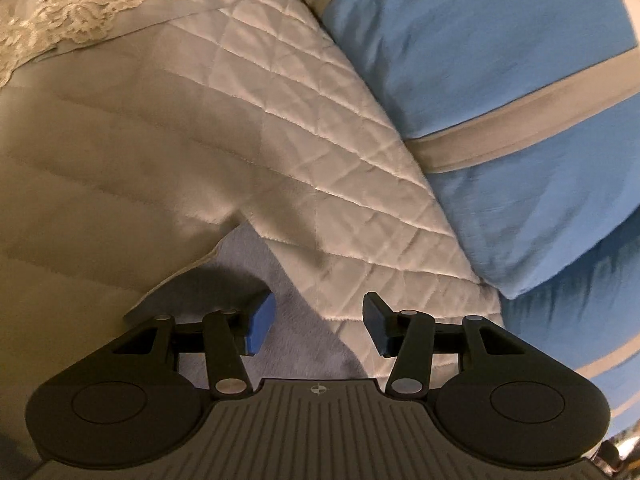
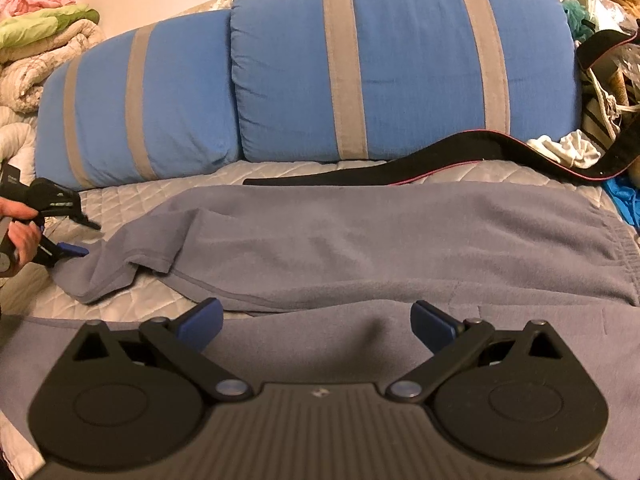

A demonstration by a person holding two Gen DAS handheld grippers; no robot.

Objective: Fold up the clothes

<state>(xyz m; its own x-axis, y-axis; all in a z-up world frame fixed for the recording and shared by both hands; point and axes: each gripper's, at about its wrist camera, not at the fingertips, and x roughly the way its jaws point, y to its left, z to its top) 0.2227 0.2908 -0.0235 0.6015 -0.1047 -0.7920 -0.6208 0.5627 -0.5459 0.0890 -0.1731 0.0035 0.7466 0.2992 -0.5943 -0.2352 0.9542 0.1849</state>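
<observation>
- Right wrist view, far left: a person's hand holds the left gripper at the tip of the grey-blue fleece garment's narrow end, which lies spread across the pale quilted bedspread.
- Left wrist view confirms it: the left gripper has its blue pads part-spread, the cloth corner lying between them unpinched.
- Centre: the garment stretches sideways in front of two blue cushions with grey bands; a black strap with red edging lies just behind it.
- Near centre: the right gripper hovers over the near fold of cloth, jaws spread wide, holding nothing.
- Handling, as a judgement: the fleece looks soft, light and limp, not slippery; it should drape and bunch rather than hold shape.
- Best holds seem the hemmed narrow end at left and the ribbed band at right, where the doubled edge gives the pads something to bite.
</observation>
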